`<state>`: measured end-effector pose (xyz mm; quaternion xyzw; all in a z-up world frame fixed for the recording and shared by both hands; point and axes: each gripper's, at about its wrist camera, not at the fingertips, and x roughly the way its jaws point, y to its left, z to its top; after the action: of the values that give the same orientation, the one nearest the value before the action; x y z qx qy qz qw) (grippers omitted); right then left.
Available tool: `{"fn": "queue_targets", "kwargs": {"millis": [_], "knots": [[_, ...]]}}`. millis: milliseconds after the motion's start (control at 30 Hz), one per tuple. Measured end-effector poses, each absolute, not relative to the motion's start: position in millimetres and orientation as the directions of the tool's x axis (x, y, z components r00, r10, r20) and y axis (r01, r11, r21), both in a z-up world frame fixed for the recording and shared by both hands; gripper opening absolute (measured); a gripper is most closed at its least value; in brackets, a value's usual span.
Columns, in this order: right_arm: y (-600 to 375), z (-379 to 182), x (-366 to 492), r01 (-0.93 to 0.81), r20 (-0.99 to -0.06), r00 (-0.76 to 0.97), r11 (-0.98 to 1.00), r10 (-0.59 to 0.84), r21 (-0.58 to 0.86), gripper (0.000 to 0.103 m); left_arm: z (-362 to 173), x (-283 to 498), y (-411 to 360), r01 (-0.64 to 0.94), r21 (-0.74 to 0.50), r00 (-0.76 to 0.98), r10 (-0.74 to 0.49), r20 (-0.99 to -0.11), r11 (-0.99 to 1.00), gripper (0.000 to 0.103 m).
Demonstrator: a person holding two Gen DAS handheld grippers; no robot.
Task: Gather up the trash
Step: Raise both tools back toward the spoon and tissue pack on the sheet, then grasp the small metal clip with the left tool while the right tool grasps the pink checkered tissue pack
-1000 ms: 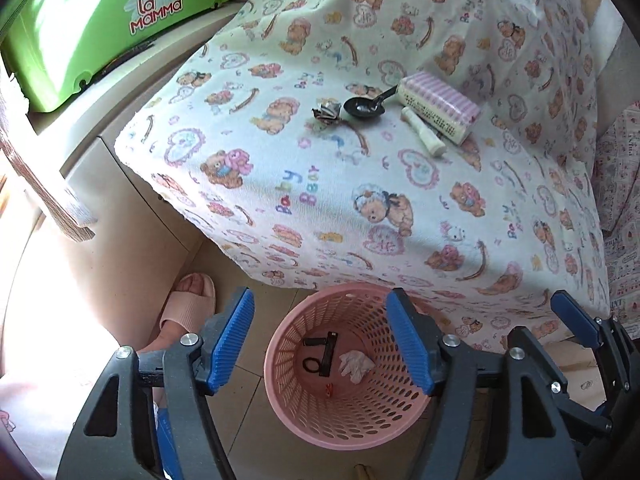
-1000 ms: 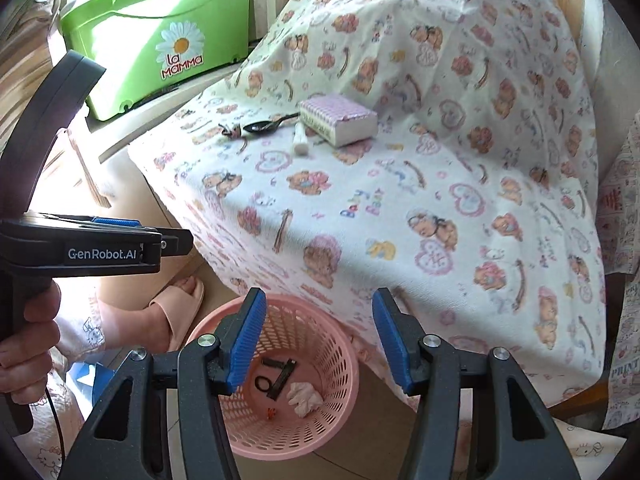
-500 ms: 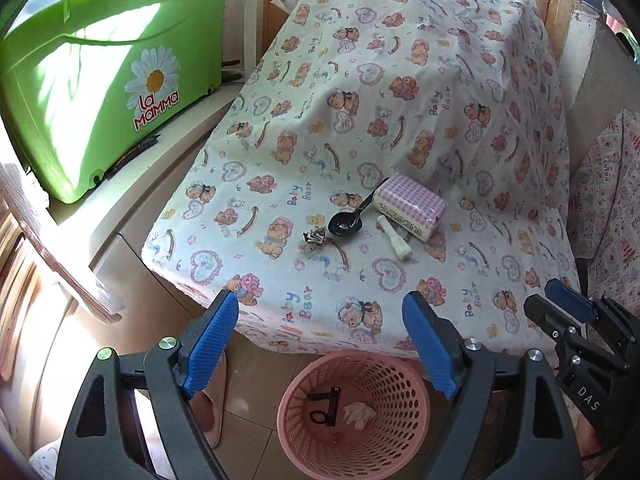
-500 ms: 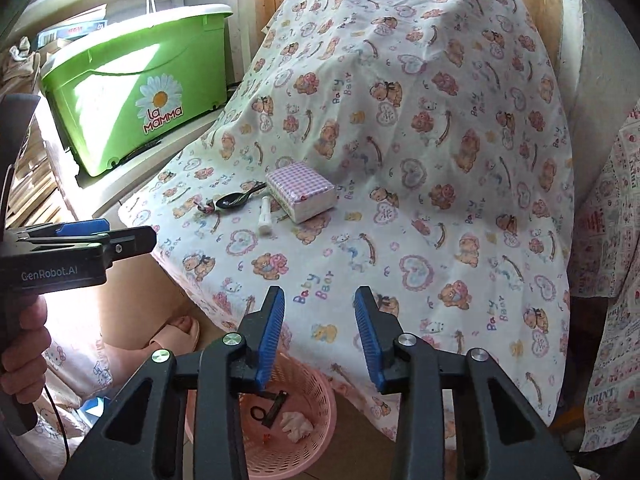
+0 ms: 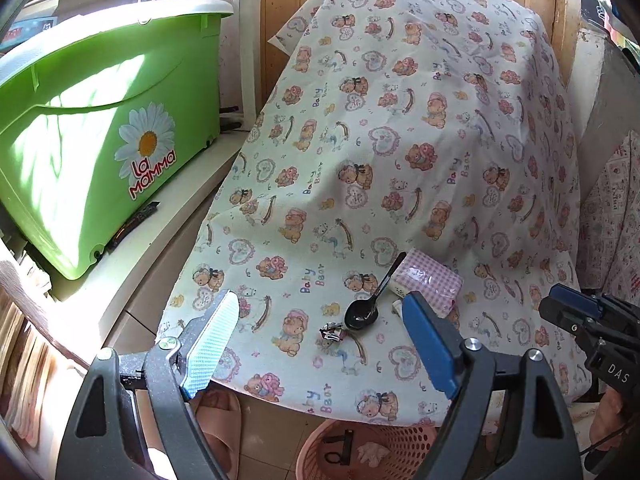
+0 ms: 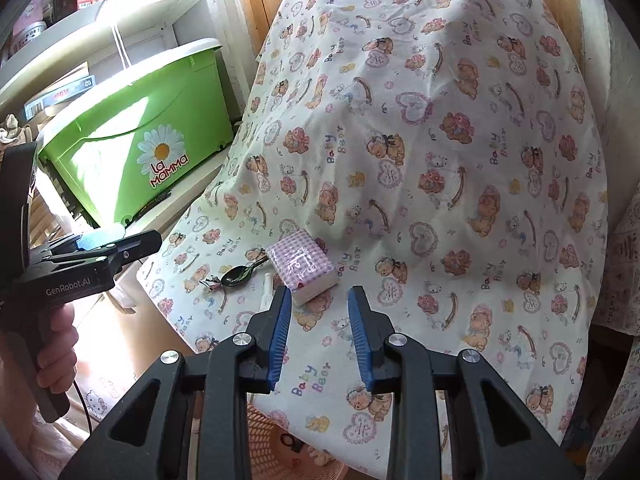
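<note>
Working from left to right, we first note a green tub point(image 5: 100, 128) marked "La Mamma" on a pale shelf point(image 5: 176, 208) left of the work surface. Next comes the bear-print cloth point(image 5: 400, 140) draped over a raised surface; we use its edges for places. Near its front edge, toward the left front corner, lies a small crumpled wrapper point(image 5: 331, 331). Just right of it sits a black spoon point(image 5: 366, 312), bowl toward the front, its handle running back to touch a pink checked packet point(image 5: 430, 276). A white stick-like piece point(image 6: 266, 292) lies at the packet's front-left side; we cannot tell what it is.

Below the cloth's front edge stands a pink basket point(image 5: 404, 444) on the floor, holding a black item and a pale scrap. A pink slipper point(image 5: 218, 428) shows to its left.

We find the left gripper point(image 5: 320, 344) with jaws set wide and nothing between them, above the front edge. The right gripper point(image 6: 318, 334) is narrowing its jaws, also empty, over the cloth in front of the packet.
</note>
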<state>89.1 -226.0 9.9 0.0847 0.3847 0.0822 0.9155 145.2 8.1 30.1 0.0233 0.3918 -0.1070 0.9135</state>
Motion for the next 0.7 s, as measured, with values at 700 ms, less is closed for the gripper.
{"fn": "queue_targets", "kwargs": {"millis": [700], "knots": [[-205.9, -42.7, 159.2, -0.024, -0.732, 0.652, 0.970, 0.200, 0.243, 0.071, -2.7, 186.6, 37.1, 0.076, -0.231, 0.521, -0.236, -0.820, 0.970, 0.082]]}}
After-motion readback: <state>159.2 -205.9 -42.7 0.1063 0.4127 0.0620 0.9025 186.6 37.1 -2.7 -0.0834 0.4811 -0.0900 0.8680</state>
